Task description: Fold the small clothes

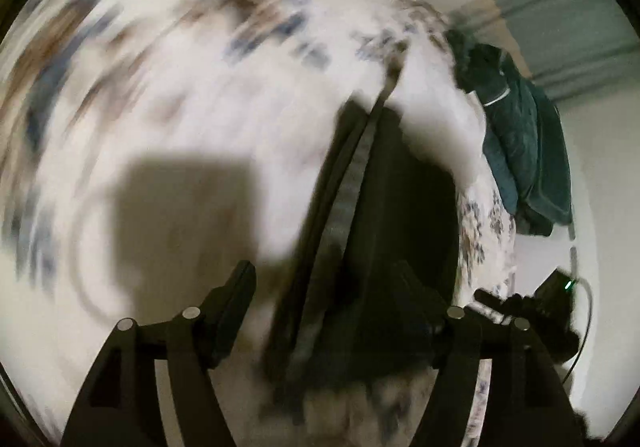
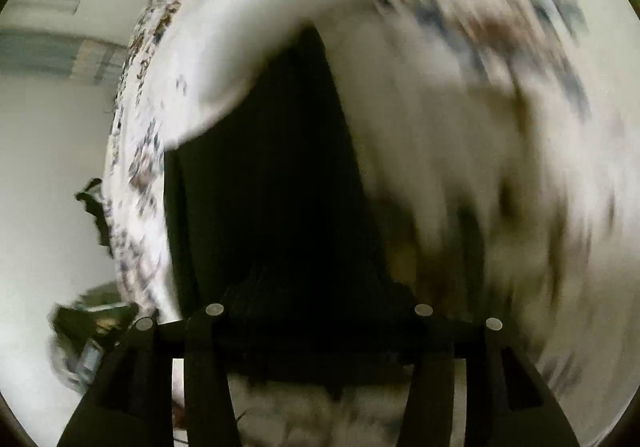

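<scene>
Two grippers work over a white bedspread [image 1: 168, 95] printed with blue and brown flowers, and both views are smeared by motion blur. In the left wrist view a dark garment [image 1: 384, 207] with a pale striped band along one edge hangs in front of the left gripper [image 1: 332, 311]. The cloth covers the right finger; the left finger [image 1: 232, 303] stands clear of the cloth, so the jaws look apart, though whether the cloth is pinched at all cannot be told. A blocky shadow falls on the bedspread just left of the garment. Past the bedspread's far right edge a pile of teal clothes [image 1: 524, 151] lies heaped, and a black device with a green light [image 1: 560, 287] sits nearer the camera on that same side.

In the right wrist view the same dark garment [image 2: 272, 187] fills the middle and drapes over the right gripper [image 2: 316, 323], hiding both fingertips; how these jaws stand cannot be told. The bedspread [image 2: 500, 127] curves around the garment on both sides.
</scene>
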`<state>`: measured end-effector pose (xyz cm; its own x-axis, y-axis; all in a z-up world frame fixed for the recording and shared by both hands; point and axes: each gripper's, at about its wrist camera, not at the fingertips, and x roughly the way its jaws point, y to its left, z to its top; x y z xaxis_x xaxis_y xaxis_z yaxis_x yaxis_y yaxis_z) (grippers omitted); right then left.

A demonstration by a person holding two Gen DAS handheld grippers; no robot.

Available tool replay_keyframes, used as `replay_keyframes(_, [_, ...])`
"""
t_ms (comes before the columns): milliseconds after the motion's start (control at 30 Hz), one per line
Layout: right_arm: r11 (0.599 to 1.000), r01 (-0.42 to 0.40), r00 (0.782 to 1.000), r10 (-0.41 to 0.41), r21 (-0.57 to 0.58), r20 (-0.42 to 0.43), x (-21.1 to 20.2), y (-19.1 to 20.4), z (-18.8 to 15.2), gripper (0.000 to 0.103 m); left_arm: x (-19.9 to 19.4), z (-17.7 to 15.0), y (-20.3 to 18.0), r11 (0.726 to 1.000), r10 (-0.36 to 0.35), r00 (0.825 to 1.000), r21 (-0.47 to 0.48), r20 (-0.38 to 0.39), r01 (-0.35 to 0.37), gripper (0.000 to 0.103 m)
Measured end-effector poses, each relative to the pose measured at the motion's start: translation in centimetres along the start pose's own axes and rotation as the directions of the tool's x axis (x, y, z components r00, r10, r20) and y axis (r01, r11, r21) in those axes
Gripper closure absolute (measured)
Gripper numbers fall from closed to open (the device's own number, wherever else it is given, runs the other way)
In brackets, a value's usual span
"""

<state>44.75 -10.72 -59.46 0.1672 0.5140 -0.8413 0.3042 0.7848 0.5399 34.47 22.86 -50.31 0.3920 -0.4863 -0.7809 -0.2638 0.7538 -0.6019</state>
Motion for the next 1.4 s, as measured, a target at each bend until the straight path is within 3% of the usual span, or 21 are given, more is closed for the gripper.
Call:
replay_keyframes(67, [0.990,-0.060,0.997,0.066,0.126,-0.040,0.9,-2.1,-3.9,0.051,-0.3,-4.8,1.5,0.992,-0.070,0.997,-0.109,-0.013,0.068,0.035])
replay_keyframes(167, [0.942,-0.163,0.978,0.194,0.292,-0.078,4.3,-4.9,-8.5,0.051,2.3,-8.9,1.9,0.974,-0.139,0.989,-0.189,-0.048,0.128,0.035])
replay_keyframes(267, [0.877,-0.259,0.947,0.314,0.404,-0.074,8.7,-6.7,-10.4,0.051,6.1,-9.9,1.5,0.963,-0.166,0.986,-0.219,-0.032,0.155,0.036])
replay_keyframes(300, [0.860,-0.281,0.940,0.336,0.427,-0.057,9.9,-7.0,-10.4,0.051,7.2,-9.6,1.6,0.964,-0.140,0.990,-0.231,-0.007,0.135,0.038])
replay_keyframes(333, [0.846,-0.309,0.932,0.359,0.435,-0.036,10.4,-7.1,-10.4,0.051,7.6,-9.3,1.8,0.959,-0.138,0.990,-0.249,0.020,0.138,0.044])
replay_keyframes(367, [0.829,-0.353,0.921,0.389,0.433,0.006,11.0,-7.2,-10.1,0.052,7.6,-8.9,2.2,0.949,-0.133,0.988,-0.279,0.077,0.149,0.074])
replay_keyframes(433, [0.817,-0.378,0.921,0.382,0.435,0.083,11.0,-7.3,-10.0,0.075,7.2,-7.8,2.5,0.936,-0.117,0.987,-0.321,0.110,0.147,0.080])
replay_keyframes(533, [0.836,-0.361,0.931,0.348,0.413,0.108,10.1,-6.5,-10.3,0.084,5.3,-6.8,1.9,0.947,-0.093,0.984,-0.293,0.153,0.135,0.081])
replay_keyframes(633, [0.862,-0.334,0.942,0.310,0.380,0.124,9.0,-5.7,-10.5,0.085,3.7,-5.7,2.5,0.956,-0.064,0.981,-0.271,0.184,0.113,0.081])
replay_keyframes(700, [0.869,-0.320,0.947,0.296,0.377,0.122,8.5,-5.8,-10.7,0.086,2.3,-5.3,4.1,0.949,-0.018,0.973,-0.302,0.229,0.088,0.081])
replay_keyframes(767, [0.879,-0.299,0.954,0.268,0.372,0.132,7.7,-6.3,-10.4,0.086,-0.4,-4.5,6.8,0.928,0.059,0.946,-0.367,0.319,0.066,0.085])
replay_keyframes(867, [0.906,-0.273,0.962,0.269,0.323,0.058,7.6,-6.6,-9.5,0.084,-2.4,-2.8,9.5,0.914,0.067,0.945,-0.400,0.319,0.071,0.081])
replay_keyframes(933, [0.928,-0.242,0.967,0.253,0.284,-0.002,6.9,-6.2,-9.2,0.074,-2.3,-1.9,8.7,0.933,0.042,0.962,-0.355,0.268,0.058,0.075])
replay_keyframes(967, [0.951,-0.195,0.977,0.210,0.239,-0.040,6.5,-5.6,-9.0,0.073,-2.0,-1.4,7.0,0.959,0.028,0.975,-0.280,0.222,0.036,0.059])
replay_keyframes(1000, [0.964,-0.170,0.981,0.186,0.204,-0.059,6.2,-5.0,-8.9,0.070,-1.8,-1.2,5.7,0.974,0.038,0.980,-0.228,0.196,0.008,0.048])
replay_keyframes(1033, [0.977,-0.136,0.985,0.150,0.163,-0.080,5.6,-4.6,-8.9,0.069,-1.2,-1.1,3.7,0.987,0.043,0.985,-0.160,0.168,-0.016,0.043])
replay_keyframes(1100, [0.991,-0.087,0.991,0.096,0.099,-0.092,4.3,-4.0,-9.0,0.069,0.3,-1.4,0.2,0.999,0.046,0.992,-0.020,0.118,-0.044,0.043])
replay_keyframes(1167, [0.997,-0.040,0.994,0.047,0.067,-0.103,3.6,-4.0,-8.9,0.067,2.6,-1.3,-3.0,0.989,0.106,0.990,0.092,0.092,-0.114,0.043])
replay_keyframes(1267, [0.998,-0.010,0.996,0.015,0.061,-0.092,2.5,-5.0,-7.9,0.067,6.2,1.0,-6.5,0.960,0.167,0.980,0.209,0.110,-0.187,0.043])
replay_keyframes(1367, [0.997,0.002,0.998,0.003,0.081,-0.064,1.9,-5.8,-6.4,0.067,9.1,4.3,-5.3,0.912,0.333,0.938,0.217,0.099,-0.347,0.041])
replay_keyframes(1400, [0.996,0.006,0.999,-0.002,0.088,-0.049,1.5,-5.9,-5.8,0.067,9.6,5.7,-3.8,0.923,0.335,0.940,0.178,0.069,-0.342,0.041])
